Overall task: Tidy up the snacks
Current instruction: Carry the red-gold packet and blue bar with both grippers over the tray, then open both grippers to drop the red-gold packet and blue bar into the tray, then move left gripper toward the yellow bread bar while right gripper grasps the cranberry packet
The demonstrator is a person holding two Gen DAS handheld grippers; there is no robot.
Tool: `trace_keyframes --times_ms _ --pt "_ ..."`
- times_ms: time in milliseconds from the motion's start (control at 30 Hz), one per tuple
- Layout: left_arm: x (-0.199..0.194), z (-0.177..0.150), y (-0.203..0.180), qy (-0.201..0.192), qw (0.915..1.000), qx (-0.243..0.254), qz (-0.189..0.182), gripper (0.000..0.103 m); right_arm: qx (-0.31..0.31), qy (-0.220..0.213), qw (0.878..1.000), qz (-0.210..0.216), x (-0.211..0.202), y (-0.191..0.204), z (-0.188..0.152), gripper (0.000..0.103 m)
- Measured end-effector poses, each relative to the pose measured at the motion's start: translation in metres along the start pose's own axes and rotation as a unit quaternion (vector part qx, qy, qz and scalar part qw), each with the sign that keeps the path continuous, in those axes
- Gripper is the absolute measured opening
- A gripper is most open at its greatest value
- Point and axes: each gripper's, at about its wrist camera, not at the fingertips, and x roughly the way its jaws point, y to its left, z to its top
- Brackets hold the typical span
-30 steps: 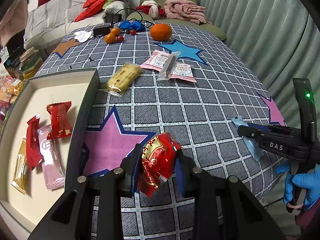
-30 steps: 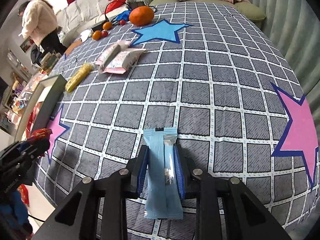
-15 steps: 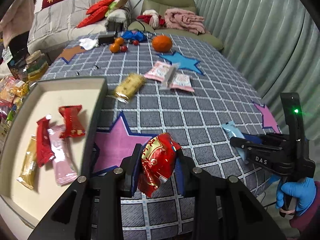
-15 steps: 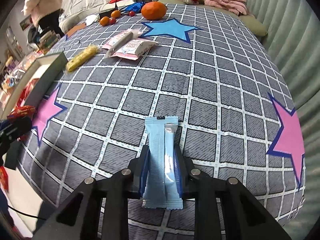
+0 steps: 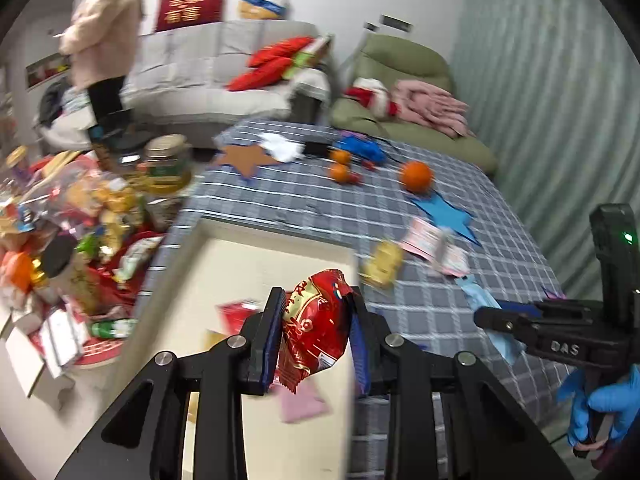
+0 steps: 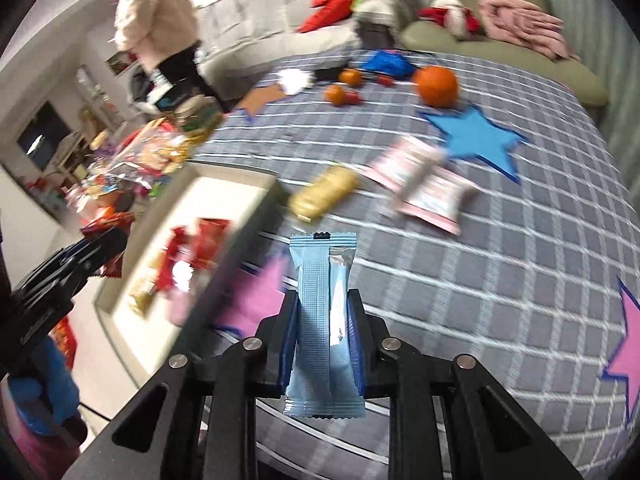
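My left gripper point(image 5: 316, 332) is shut on a red snack packet point(image 5: 314, 326) and holds it in the air above the cream tray point(image 5: 260, 264). My right gripper point(image 6: 323, 336) is shut on a light blue snack bar point(image 6: 322, 320), raised above the checked tablecloth right of the tray point(image 6: 224, 196). The tray holds several red, pink and gold packets point(image 6: 180, 256). On the cloth lie a yellow packet point(image 6: 324, 194) and pink packets point(image 6: 424, 180). The right gripper also shows in the left wrist view point(image 5: 492, 312); the left gripper shows in the right wrist view point(image 6: 104, 248).
Oranges point(image 6: 436, 84) and small fruit point(image 6: 340, 92) sit at the table's far end. A heap of snack bags and jars point(image 5: 80, 208) lies on the floor left of the table. A person point(image 5: 104, 40) stands by the sofa. Both views are motion blurred.
Both grippers rose and swung left. The left gripper moved with the red packet from over the cloth to over the tray. The right gripper carried the blue bar towards the tray.
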Motion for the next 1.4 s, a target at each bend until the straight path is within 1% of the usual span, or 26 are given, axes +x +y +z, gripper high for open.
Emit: trace_keyframes --times_ms 67,133,200,333,433,533,567,600,633,667,700,733,767,867,967,1033,1067,1100,1167,1200,1267,1400 --pt "0.002 0.003 0.023 0.000 0.9996 -0.026 0.014 0.034 -0.011 0.003 1.000 0.015 0.008 0.020 0.012 0.024" --pt "0.007 0.001 0.038 0.004 0.9987 -0.048 0.020 0.034 -0.022 0.008 0.999 0.032 0.018 0.041 0.025 0.024" --pt "0.015 -0.007 0.051 0.015 0.9975 -0.065 0.024 0.034 -0.036 0.012 0.998 0.043 0.030 0.063 0.038 0.024" --pt "0.034 -0.019 0.063 0.043 0.9959 -0.073 0.032 0.033 -0.051 0.029 0.997 0.059 0.056 0.092 0.056 0.024" --pt "0.044 -0.020 0.065 0.052 0.9954 -0.073 0.035 0.034 -0.050 0.039 0.995 0.071 0.074 0.106 0.067 0.024" --pt "0.053 -0.020 0.067 0.059 0.9951 -0.069 0.039 0.034 -0.051 0.045 0.995 0.072 0.086 0.114 0.074 0.025" --pt "0.056 -0.021 0.067 0.061 0.9949 -0.067 0.044 0.035 -0.051 0.049 0.995 0.075 0.092 0.115 0.076 0.025" --pt "0.058 -0.022 0.066 0.063 0.9947 -0.065 0.049 0.045 -0.050 0.054 0.994 0.078 0.095 0.115 0.078 0.025" --pt "0.060 -0.022 0.066 0.065 0.9945 -0.062 0.052 0.057 -0.047 0.058 0.994 0.080 0.098 0.113 0.078 0.035" --pt "0.063 -0.023 0.065 0.067 0.9945 -0.060 0.054 0.062 -0.043 0.061 0.994 0.082 0.100 0.110 0.079 0.047" --pt "0.064 -0.024 0.064 0.067 0.9945 -0.058 0.055 0.070 -0.037 0.060 0.995 0.077 0.101 0.104 0.079 0.081" --pt "0.065 -0.024 0.063 0.066 0.9947 -0.056 0.056 0.072 -0.028 0.050 0.996 0.063 0.100 0.095 0.078 0.097" --pt "0.066 -0.023 0.060 0.067 0.9949 -0.052 0.055 0.073 -0.022 0.042 0.997 0.053 0.098 0.087 0.078 0.097" --pt "0.070 -0.019 0.048 0.073 0.9955 -0.035 0.049 0.073 -0.001 0.044 0.999 0.030 0.096 0.050 0.079 0.097" --pt "0.071 -0.011 0.027 0.072 0.9968 -0.008 0.034 0.075 0.043 0.029 0.998 -0.030 0.085 -0.010 0.077 0.097" --pt "0.073 -0.005 0.010 0.071 0.9970 0.013 0.025 0.079 0.074 0.019 0.995 -0.070 0.076 -0.048 0.075 0.097" --pt "0.076 -0.001 -0.003 0.072 0.9968 0.030 0.018 0.079 0.093 0.014 0.991 -0.099 0.070 -0.071 0.071 0.097" --pt "0.078 0.001 -0.013 0.074 0.9963 0.043 0.012 0.079 0.111 0.011 0.987 -0.119 0.066 -0.090 0.067 0.097" --pt "0.086 0.006 -0.035 0.080 0.9944 0.070 0.004 0.079 0.142 0.013 0.979 -0.146 0.061 -0.121 0.060 0.097" --pt "0.092 0.008 -0.046 0.083 0.9931 0.082 0.002 0.079 0.160 0.017 0.975 -0.153 0.061 -0.138 0.055 0.097" --pt "0.105 0.010 -0.068 0.094 0.9901 0.105 -0.002 0.079 0.168 0.028 0.973 -0.153 0.067 -0.152 0.054 0.097" --pt "0.123 0.012 -0.097 0.107 0.9850 0.135 0.000 0.079 0.152 0.047 0.978 -0.138 0.094 -0.153 0.064 0.097"
